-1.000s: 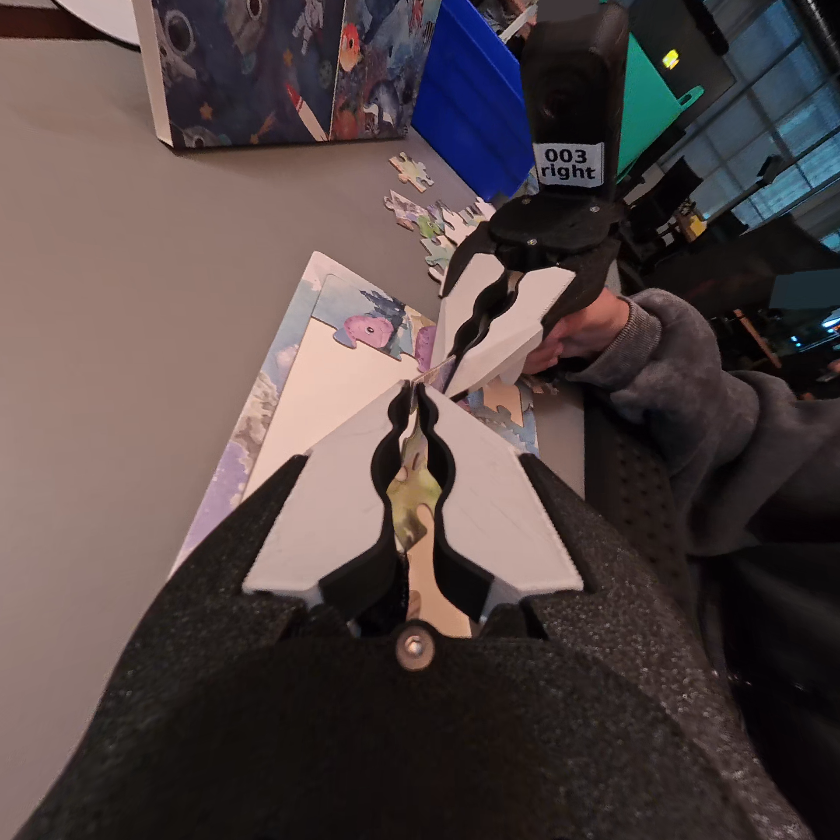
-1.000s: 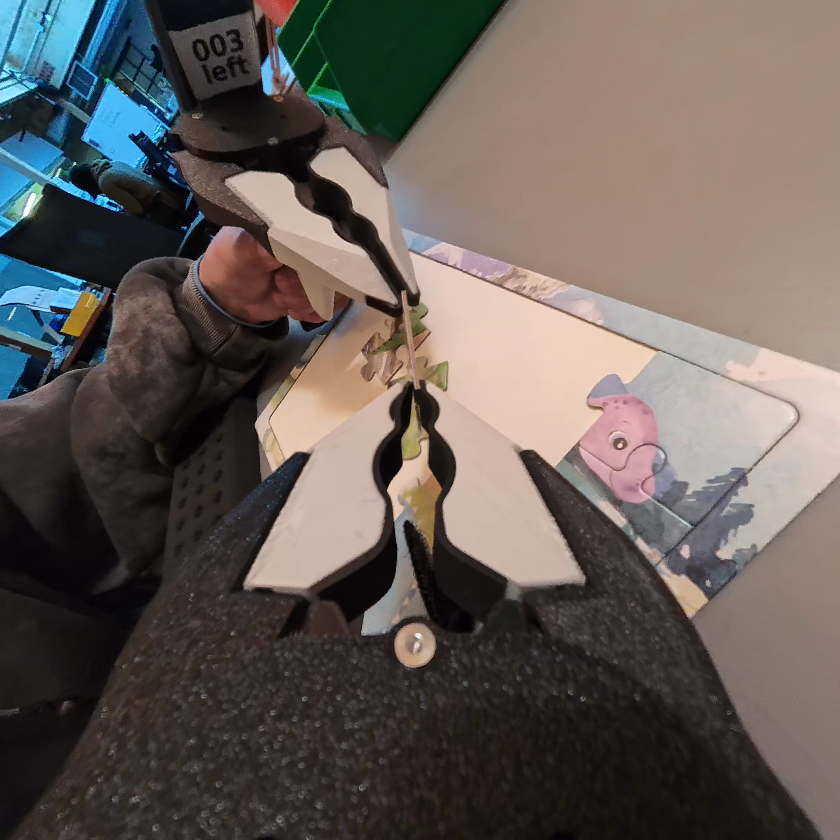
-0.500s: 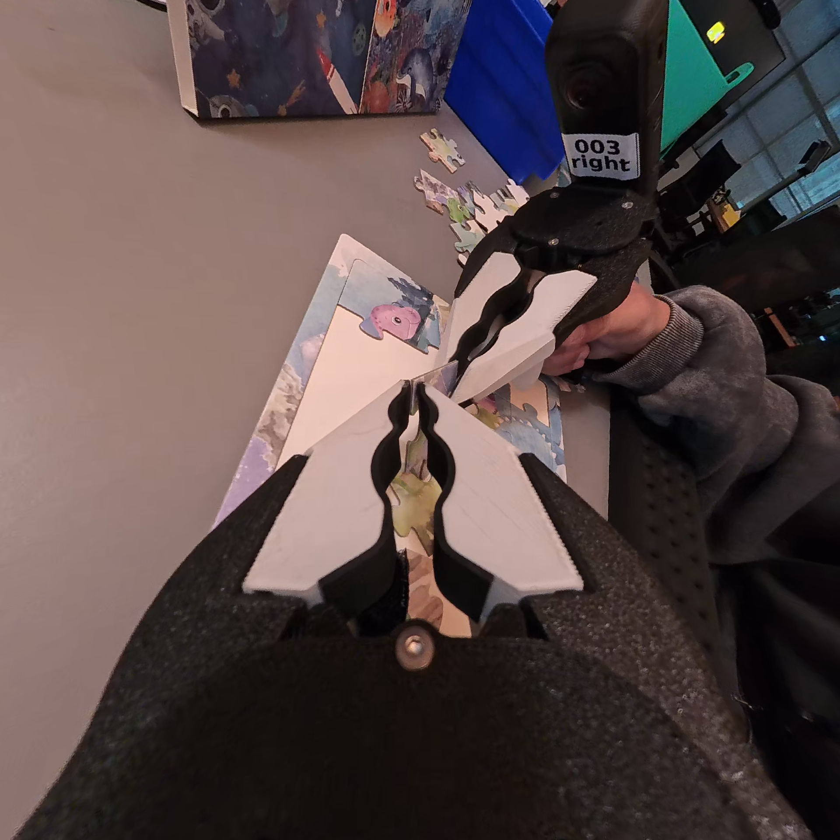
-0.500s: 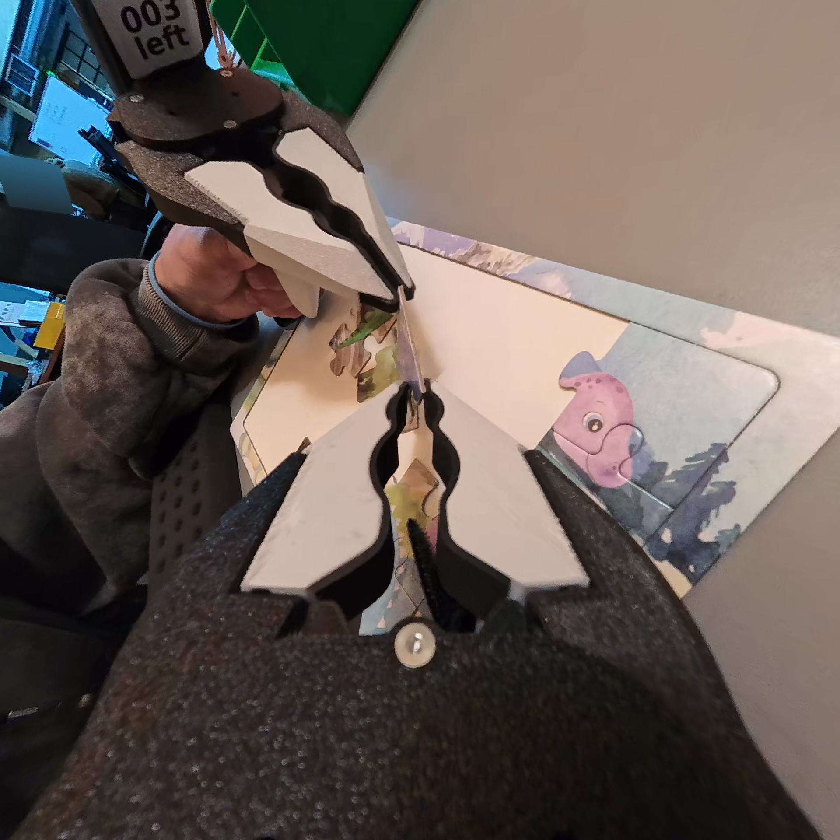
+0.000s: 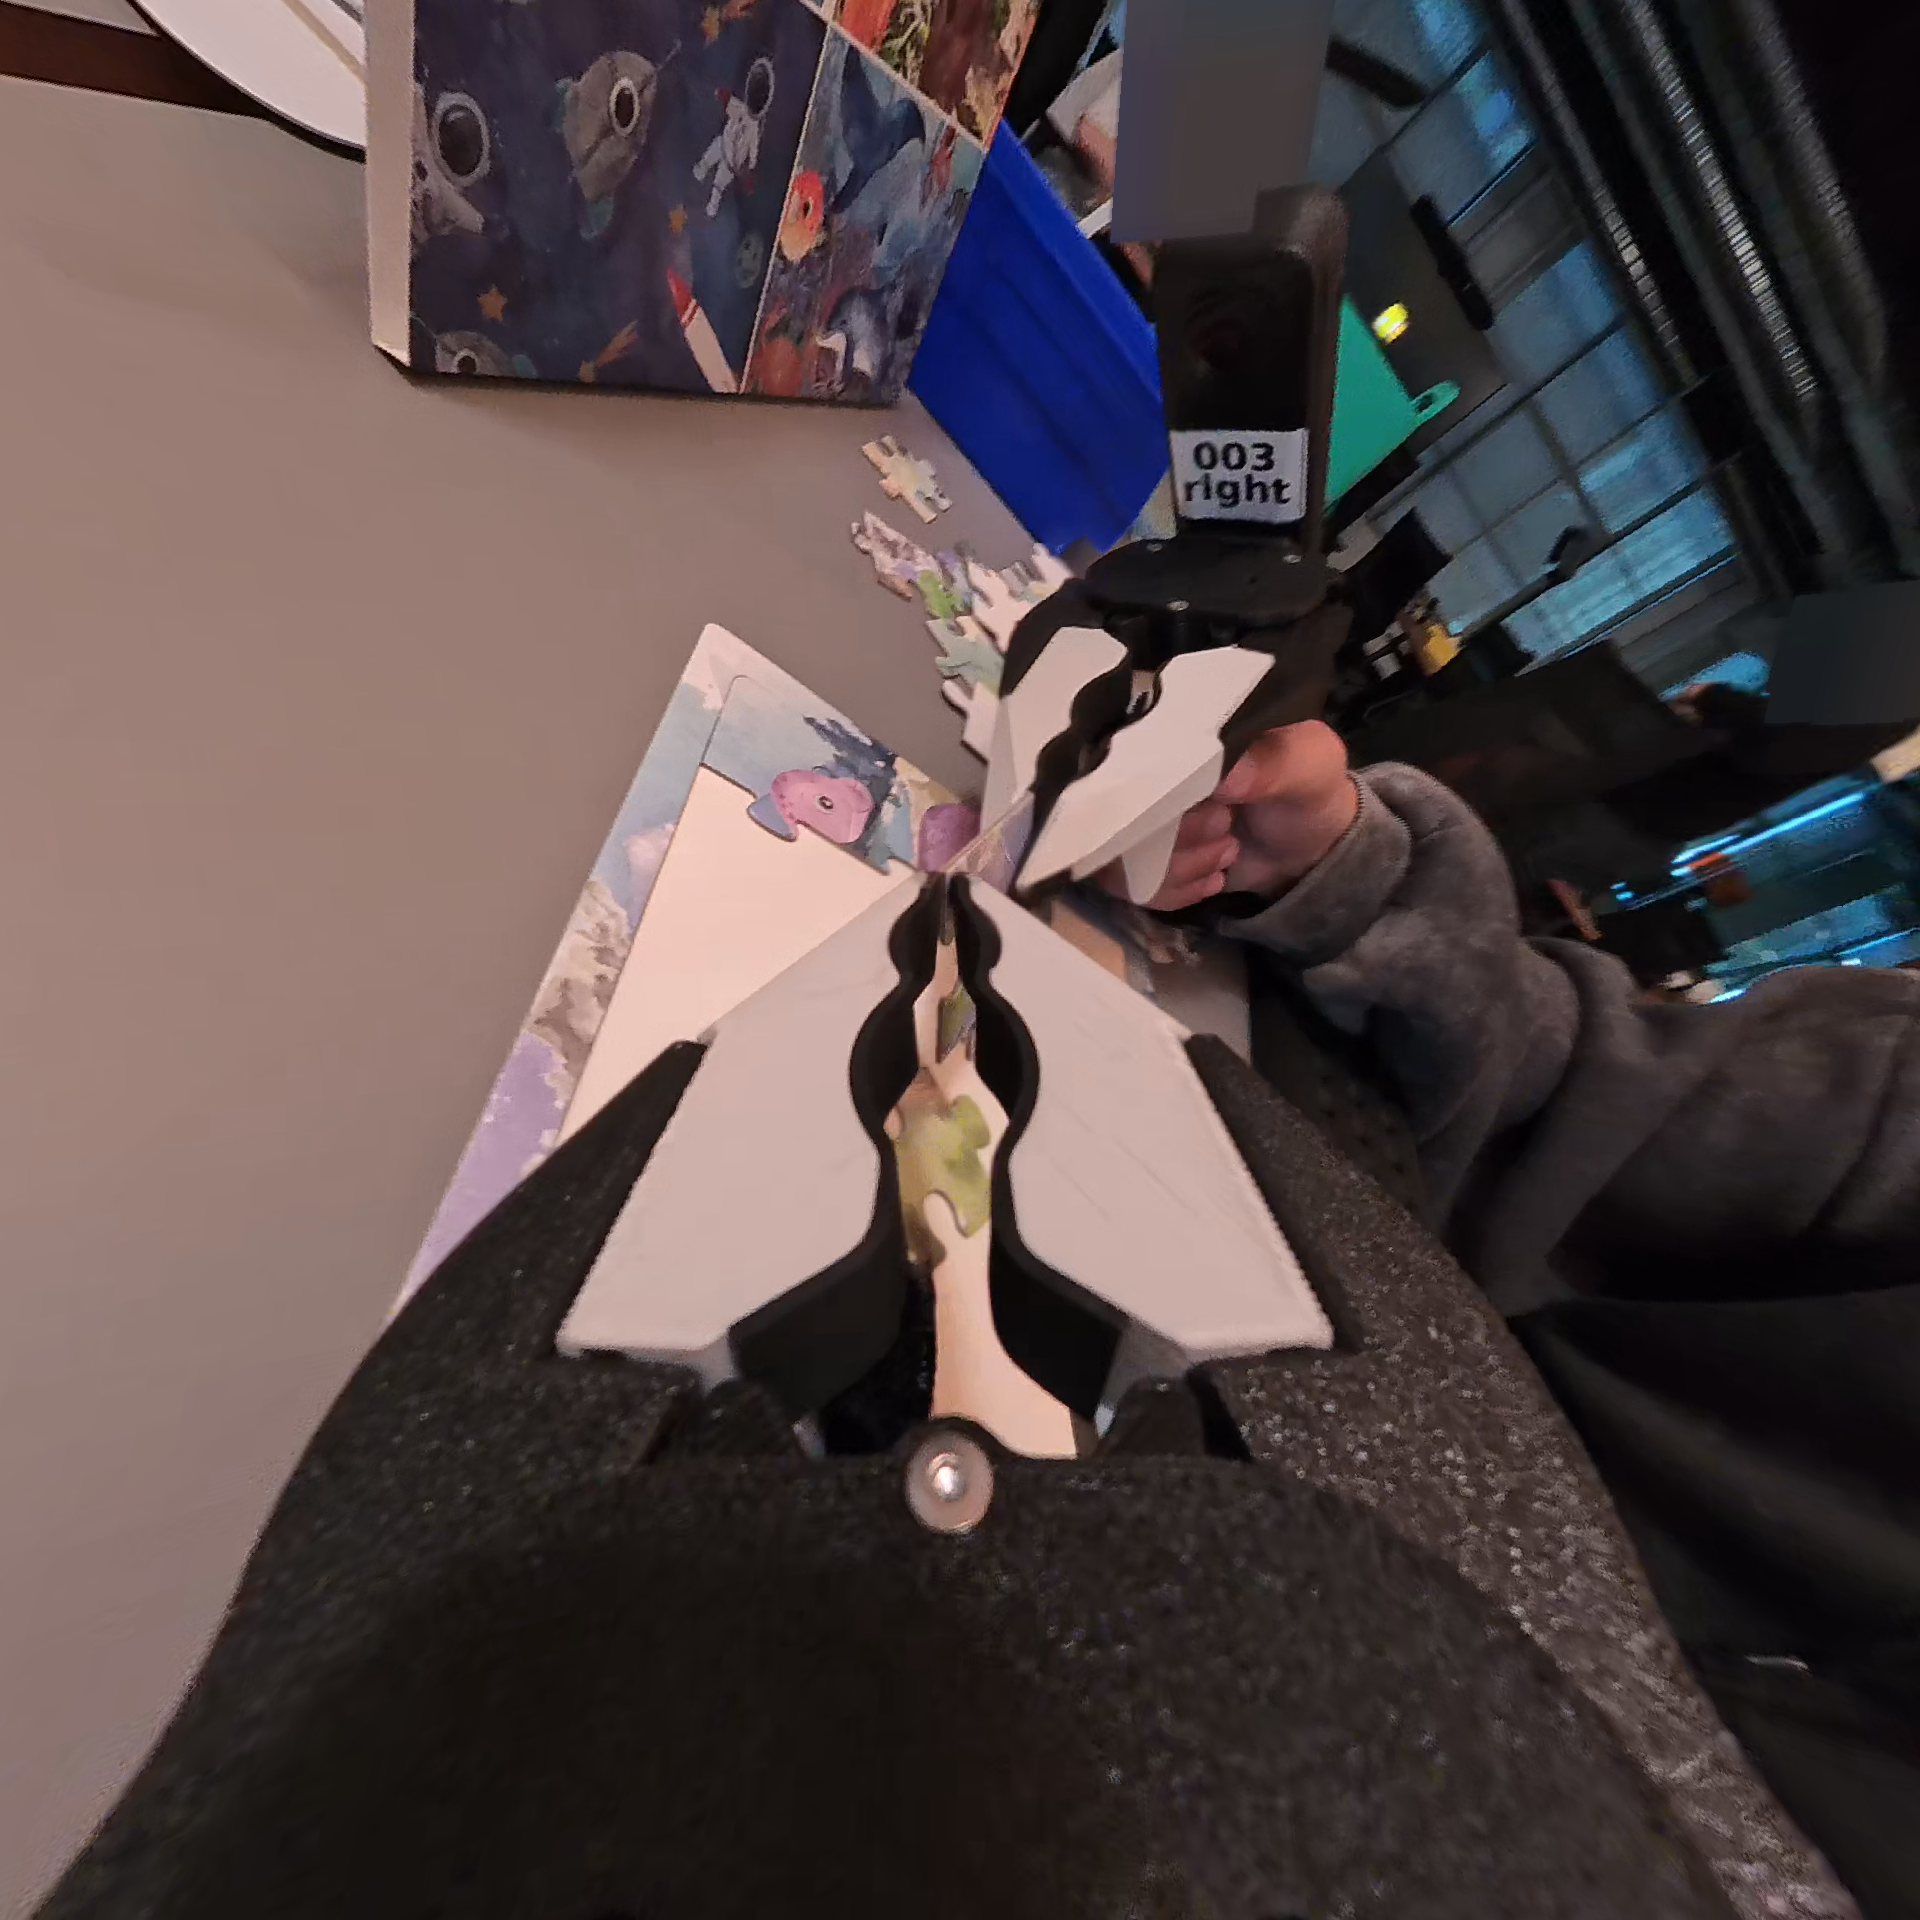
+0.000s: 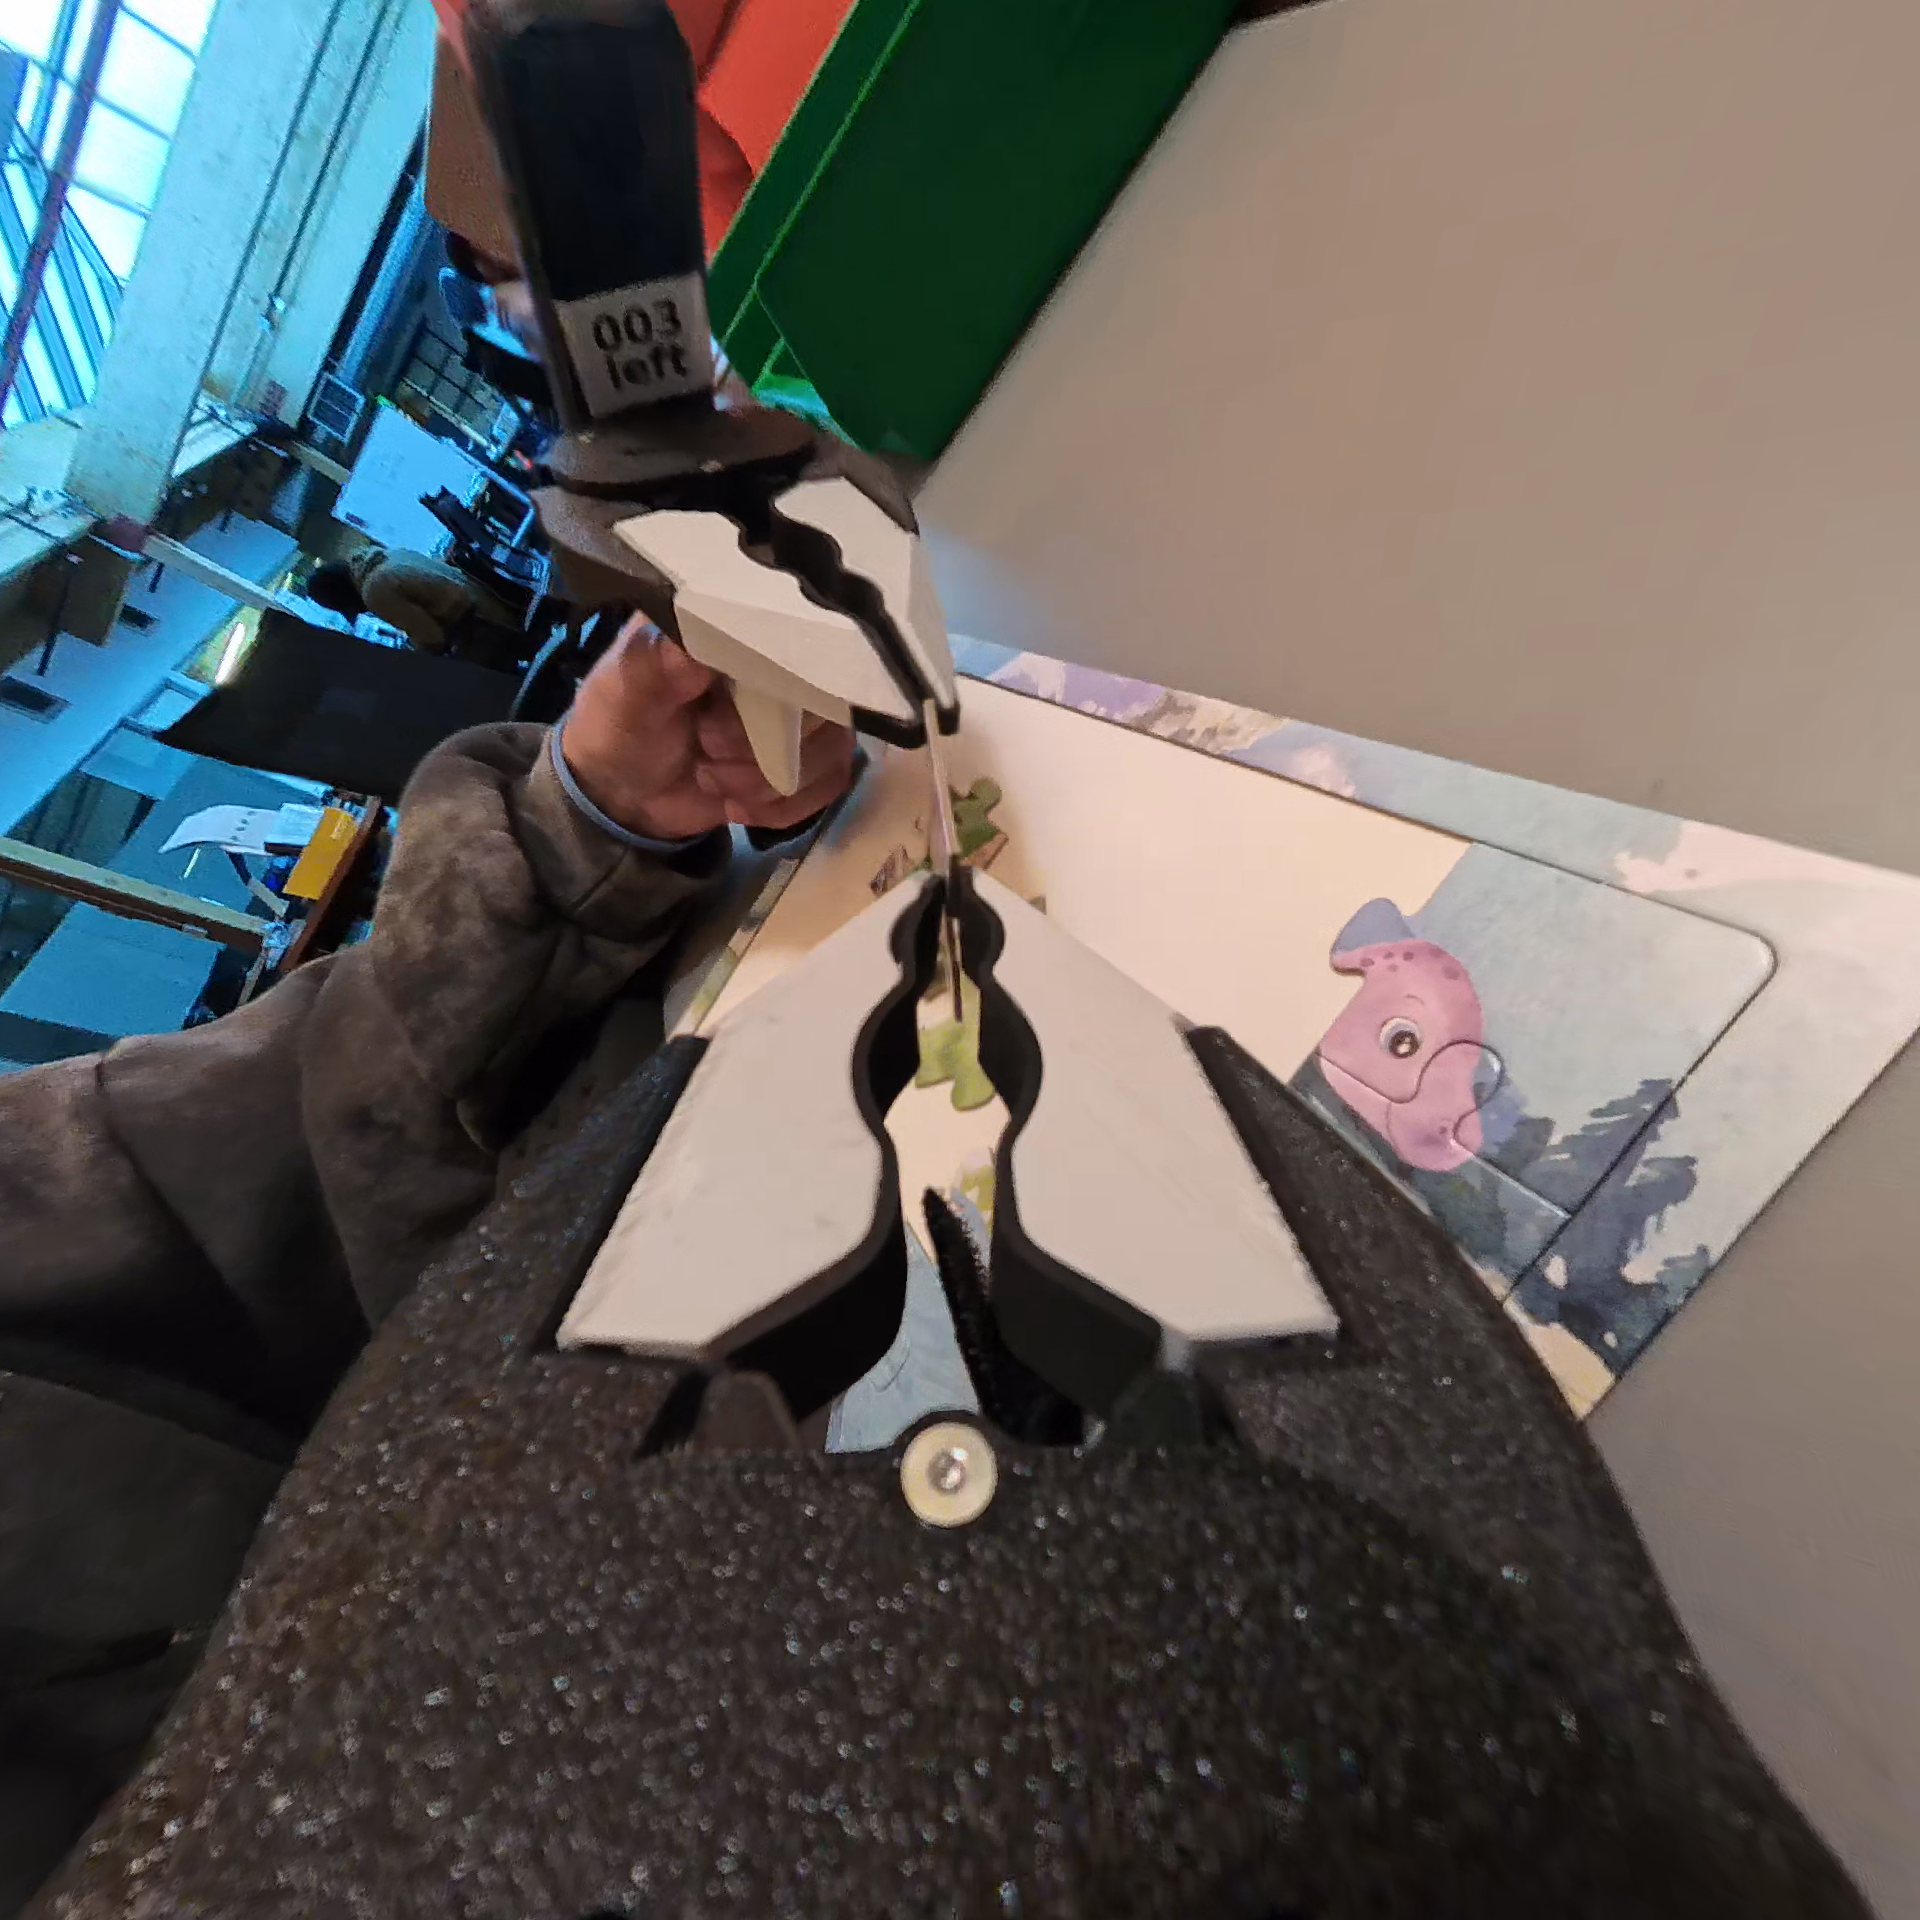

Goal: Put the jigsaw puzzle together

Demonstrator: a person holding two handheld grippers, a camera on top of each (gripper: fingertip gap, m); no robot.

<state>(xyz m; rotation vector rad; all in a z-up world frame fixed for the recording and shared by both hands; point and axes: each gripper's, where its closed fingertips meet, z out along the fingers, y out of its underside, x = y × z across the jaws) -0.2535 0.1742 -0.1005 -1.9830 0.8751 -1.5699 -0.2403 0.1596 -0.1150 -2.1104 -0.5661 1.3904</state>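
Observation:
A thin jigsaw piece point(image 6: 940, 800) is held edge-on in the air between both grippers. My left gripper point(image 5: 943, 885) is shut on one end of it. My right gripper point(image 6: 945, 885) is shut on the other end. Each gripper also shows in the other's view, the right one point(image 5: 1023, 883) and the left one point(image 6: 935, 717). The puzzle tray point(image 6: 1195, 883) lies below on the grey table. It holds joined pink dinosaur pieces point(image 6: 1403, 1049) in one corner and loose green pieces point(image 5: 945, 1153) under the grippers. The tray's rim point(image 5: 582, 987) shows in the left wrist view.
Several loose pieces point(image 5: 914, 540) lie on the table beyond the tray. The puzzle box point(image 5: 623, 208) stands behind them, with a blue bin point(image 5: 1039, 416) beside it. A green bin point(image 6: 914, 208) sits at the table's far side. A person's sleeved arms hold both grippers. My two grippers' fingertips are within a few centimetres of each other.
Both grippers stay shut on the same piece. They have tilted and drawn slightly apart, so more of the piece's edge shows between the tips.

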